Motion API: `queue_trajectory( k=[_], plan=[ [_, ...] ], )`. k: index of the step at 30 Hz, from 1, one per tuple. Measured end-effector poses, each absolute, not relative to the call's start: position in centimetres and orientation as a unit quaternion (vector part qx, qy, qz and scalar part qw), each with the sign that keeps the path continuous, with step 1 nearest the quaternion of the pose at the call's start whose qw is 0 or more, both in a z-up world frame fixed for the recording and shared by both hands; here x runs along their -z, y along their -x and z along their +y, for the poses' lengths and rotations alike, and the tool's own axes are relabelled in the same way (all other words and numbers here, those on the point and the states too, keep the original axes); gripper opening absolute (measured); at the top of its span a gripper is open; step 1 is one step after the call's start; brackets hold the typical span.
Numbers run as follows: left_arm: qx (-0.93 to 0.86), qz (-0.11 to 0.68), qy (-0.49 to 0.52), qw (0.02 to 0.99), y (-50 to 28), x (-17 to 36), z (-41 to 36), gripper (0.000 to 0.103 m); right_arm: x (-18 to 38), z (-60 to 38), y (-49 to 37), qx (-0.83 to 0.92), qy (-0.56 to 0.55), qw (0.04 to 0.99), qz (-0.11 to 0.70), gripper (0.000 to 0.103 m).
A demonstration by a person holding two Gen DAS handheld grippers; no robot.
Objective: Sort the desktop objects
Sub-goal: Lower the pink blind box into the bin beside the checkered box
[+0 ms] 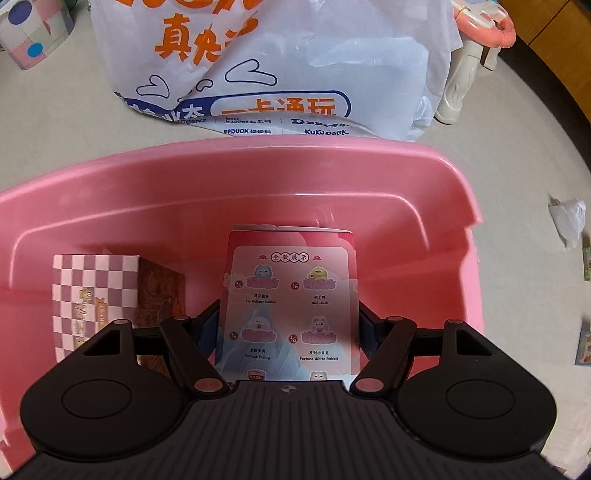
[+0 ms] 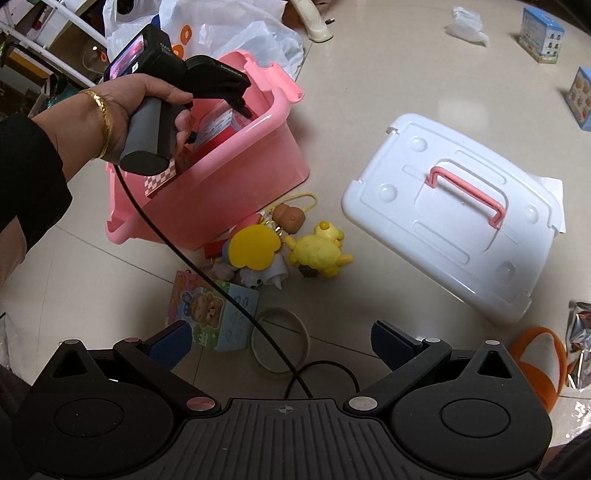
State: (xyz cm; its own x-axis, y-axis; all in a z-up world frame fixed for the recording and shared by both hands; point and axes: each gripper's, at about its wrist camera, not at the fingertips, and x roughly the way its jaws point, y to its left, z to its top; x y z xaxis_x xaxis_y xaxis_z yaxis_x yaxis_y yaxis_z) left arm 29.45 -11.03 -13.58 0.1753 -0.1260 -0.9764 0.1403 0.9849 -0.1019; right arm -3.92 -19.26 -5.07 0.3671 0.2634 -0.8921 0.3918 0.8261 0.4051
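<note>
My left gripper (image 1: pixel 288 328) is shut on a pink blind box (image 1: pixel 291 295) printed with cartoon figures, its pads pressing both sides. It holds the box upright inside the pink storage bin (image 1: pixel 258 184), pointing steeply down. A checkered box (image 1: pixel 92 295) and a brown box (image 1: pixel 162 295) stand in the bin to the left. In the right wrist view a hand holds that left gripper (image 2: pixel 236 110) in the bin (image 2: pixel 236 184), with the pink box (image 2: pixel 218 125) between its fingers. My right gripper (image 2: pixel 282 341) hangs open over the floor above a tape ring (image 2: pixel 258 347) and a colourful box (image 2: pixel 214 317).
The bin's white lid (image 2: pixel 454 221) with a pink handle lies to the right. A yellow duck toy (image 2: pixel 317 251), a yellow-topped figure (image 2: pixel 251 247) and a brown figure (image 2: pixel 290 218) lie in front of the bin. A printed plastic bag (image 1: pixel 258 66) sits behind it. Two blue boxes (image 2: pixel 541 33) stand far right.
</note>
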Motion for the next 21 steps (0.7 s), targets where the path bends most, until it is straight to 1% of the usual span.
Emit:
queue_trajectory(
  k=[21],
  plan=[
    [0.066, 0.664, -0.007, 0.745, -29.3, 16.3, -11.0, 0.072, 5.2, -19.4, 4.2, 0.041, -0.294, 0.769, 0.567, 0.103]
  ],
)
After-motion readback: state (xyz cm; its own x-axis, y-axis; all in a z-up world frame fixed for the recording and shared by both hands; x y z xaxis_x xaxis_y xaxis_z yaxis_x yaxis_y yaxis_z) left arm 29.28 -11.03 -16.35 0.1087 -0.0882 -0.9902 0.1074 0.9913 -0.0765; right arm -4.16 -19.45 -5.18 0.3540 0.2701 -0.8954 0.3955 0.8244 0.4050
